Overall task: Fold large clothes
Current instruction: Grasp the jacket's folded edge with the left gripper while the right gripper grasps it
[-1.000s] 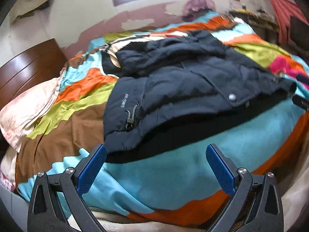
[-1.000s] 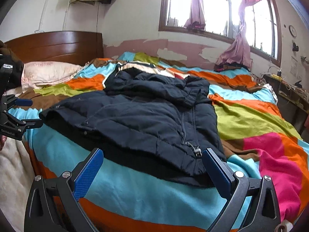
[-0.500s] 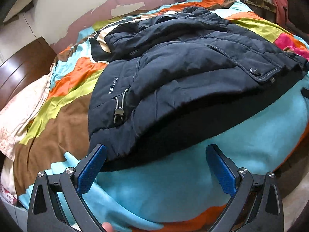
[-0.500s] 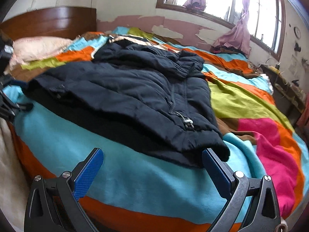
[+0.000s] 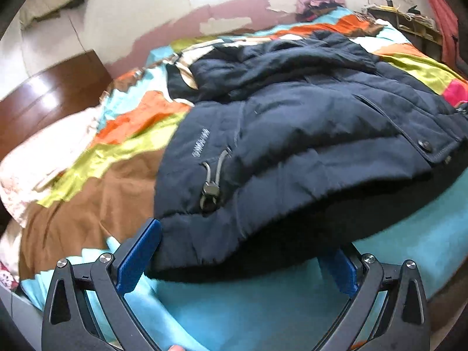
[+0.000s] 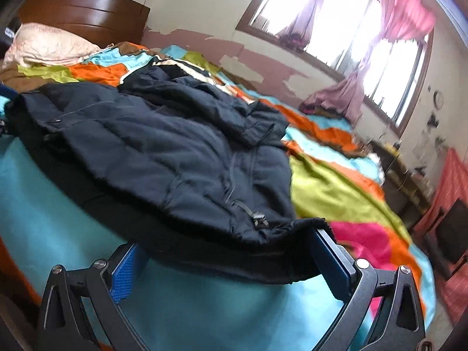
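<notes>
The work surface is a bed covered by a patchwork blanket [image 5: 263, 316] in turquoise, orange, lime, brown and pink panels. A dark wooden headboard [image 6: 84, 11] stands at the head end, with a pale pillow [image 6: 49, 45] in front of it. The wall behind shows peeling paint, and a window [image 6: 345, 29] with pink curtains [image 6: 403, 20] admits strong light. The navy padded jacket [image 5: 307, 146] lies spread flat across the middle of the blanket, hem toward both cameras, with a black lining layer exposed beneath the hem edge. A drawcord with toggle [image 5: 210, 187] hangs at one hem corner; a snap button [image 5: 424, 144] shows on a pocket flap. The left gripper [image 5: 239, 260] is spread wide, its blue pads straddling the hem corner by the toggle without clamping it. The right gripper [image 6: 231, 266] is likewise wide apart, its pads bracketing the opposite hem corner. Compared with one second ago, both grippers have advanced from open blanket short of the jacket to the hem, which now overlaps the pads.
</notes>
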Available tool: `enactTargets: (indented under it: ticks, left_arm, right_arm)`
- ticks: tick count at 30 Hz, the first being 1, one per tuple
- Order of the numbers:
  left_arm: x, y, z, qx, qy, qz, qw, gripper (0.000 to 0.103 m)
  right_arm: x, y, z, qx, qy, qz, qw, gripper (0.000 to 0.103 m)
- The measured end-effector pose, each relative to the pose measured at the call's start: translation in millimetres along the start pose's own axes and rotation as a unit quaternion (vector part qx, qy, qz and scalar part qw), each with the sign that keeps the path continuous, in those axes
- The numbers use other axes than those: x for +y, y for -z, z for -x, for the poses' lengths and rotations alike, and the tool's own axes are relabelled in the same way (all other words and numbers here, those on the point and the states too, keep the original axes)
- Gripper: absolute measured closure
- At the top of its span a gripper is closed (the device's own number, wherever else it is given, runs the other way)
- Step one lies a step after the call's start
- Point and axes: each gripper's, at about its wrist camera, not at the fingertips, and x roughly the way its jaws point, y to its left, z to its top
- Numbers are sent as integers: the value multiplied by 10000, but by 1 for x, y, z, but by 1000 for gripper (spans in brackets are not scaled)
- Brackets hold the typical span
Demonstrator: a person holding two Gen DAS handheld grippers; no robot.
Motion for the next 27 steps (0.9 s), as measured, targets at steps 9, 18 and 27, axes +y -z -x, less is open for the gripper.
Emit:
enactTargets:
  ticks: [9, 18, 27]
  left_arm:
    - [-15, 4, 6, -682, -875, -295, 9934, 1]
    - [-23, 7, 6, -939, -927, -597, 9895, 2]
    - [-33, 7, 4, -1079, -965, -741, 9867, 11]
  right_arm:
    - [17, 3, -1, -436, 708, 696, 9941, 0]
    - [30, 10, 5, -697, 962, 1214, 9855, 0]
    - [21, 4, -8, -404, 260, 508, 9975, 41]
